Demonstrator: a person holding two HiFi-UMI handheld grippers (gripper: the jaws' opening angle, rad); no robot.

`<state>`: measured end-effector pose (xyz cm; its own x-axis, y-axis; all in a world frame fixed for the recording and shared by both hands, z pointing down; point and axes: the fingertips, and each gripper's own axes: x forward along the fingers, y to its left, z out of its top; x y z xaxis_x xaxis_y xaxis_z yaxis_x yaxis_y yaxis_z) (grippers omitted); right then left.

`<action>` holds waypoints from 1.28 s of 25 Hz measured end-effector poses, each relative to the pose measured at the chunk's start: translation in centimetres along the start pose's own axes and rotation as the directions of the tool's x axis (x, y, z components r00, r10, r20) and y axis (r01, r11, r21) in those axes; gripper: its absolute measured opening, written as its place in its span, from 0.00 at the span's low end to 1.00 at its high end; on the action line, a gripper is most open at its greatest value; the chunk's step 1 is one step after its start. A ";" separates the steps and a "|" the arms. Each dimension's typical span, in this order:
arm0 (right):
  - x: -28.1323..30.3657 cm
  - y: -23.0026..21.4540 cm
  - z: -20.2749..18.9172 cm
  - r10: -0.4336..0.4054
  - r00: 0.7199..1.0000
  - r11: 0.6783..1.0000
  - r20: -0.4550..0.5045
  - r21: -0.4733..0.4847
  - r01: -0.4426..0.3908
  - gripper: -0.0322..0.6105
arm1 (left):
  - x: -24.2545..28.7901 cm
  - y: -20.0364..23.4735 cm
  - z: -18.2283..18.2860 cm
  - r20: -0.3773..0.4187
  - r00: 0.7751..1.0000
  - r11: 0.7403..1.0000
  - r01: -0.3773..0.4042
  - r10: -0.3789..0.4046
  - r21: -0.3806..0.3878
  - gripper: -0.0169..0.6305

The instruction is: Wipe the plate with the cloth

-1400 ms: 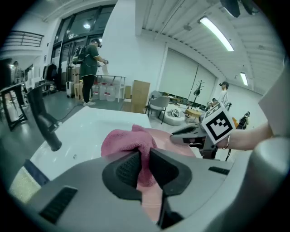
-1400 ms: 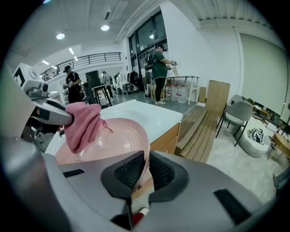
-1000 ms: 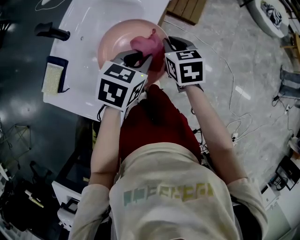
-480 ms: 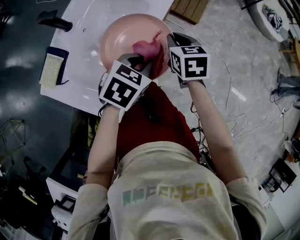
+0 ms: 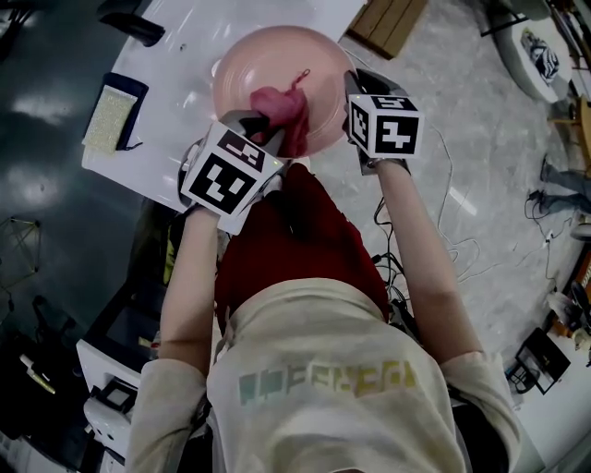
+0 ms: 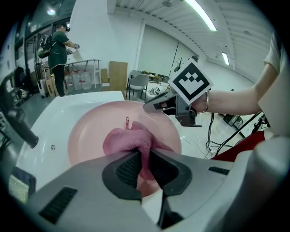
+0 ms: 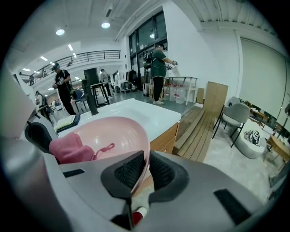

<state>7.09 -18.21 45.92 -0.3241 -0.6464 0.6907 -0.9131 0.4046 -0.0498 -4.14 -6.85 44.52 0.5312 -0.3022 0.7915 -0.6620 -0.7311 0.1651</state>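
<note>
**Both tongs clamped: one on the cloth, one on the plate rim**

The pink plate (image 5: 247, 66) sits at the near right corner of the white table (image 5: 171, 65). The pink cloth (image 5: 280, 103) is bunched up inside it, on the near side of the bowl, with a little loop sticking out toward the far side.

The left gripper (image 5: 261, 123) comes in over the near rim. In the left gripper view its jaws are squeezed almost together with a fold of the cloth (image 6: 126, 140) pinched between the pads, and the rest of the cloth sits on the plate (image 6: 88, 129).

The right gripper (image 5: 345, 88) is at the plate's right edge. In the right gripper view its jaws are nearly together with the thin rim of the plate (image 7: 118, 129) running up between them, so it's gripping the plate itself. From there the plate looks tipped, with the gripped edge higher. I can't tell how much of it is resting on the table.

Further out, a pale sponge on a dark tray (image 5: 109, 115) sits at the table's left end. Wooden boards (image 5: 383, 18) lie on the floor to the far right, and cables trail across the floor on the right. A person in green (image 6: 59, 43) is standing way off in the background.
</note>
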 end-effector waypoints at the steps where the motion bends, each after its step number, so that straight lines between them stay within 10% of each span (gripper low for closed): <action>1: 0.0 0.0 0.0 -0.001 1.000 1.000 0.001 0.001 0.001 0.14 | -0.2 0.3 -0.2 -0.003 1.000 1.000 -0.007 0.007 0.001 0.12; 19: -0.1 0.2 -0.3 0.003 1.000 1.000 0.006 -0.001 -0.003 0.14 | -4.1 6.9 -1.7 0.048 0.981 0.977 -0.183 0.189 -0.114 0.12; 32: 0.0 -0.1 -0.1 0.013 0.999 1.000 0.033 0.004 -0.013 0.15 | -8.3 10.3 1.3 0.337 0.889 0.935 -0.223 0.311 -0.275 0.12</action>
<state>7.25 -18.17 45.98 -0.3436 -0.6621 0.6660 -0.9099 0.4103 -0.0614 -14.68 -12.69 38.85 0.4443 -0.7022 0.5564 -0.8831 -0.4479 0.1399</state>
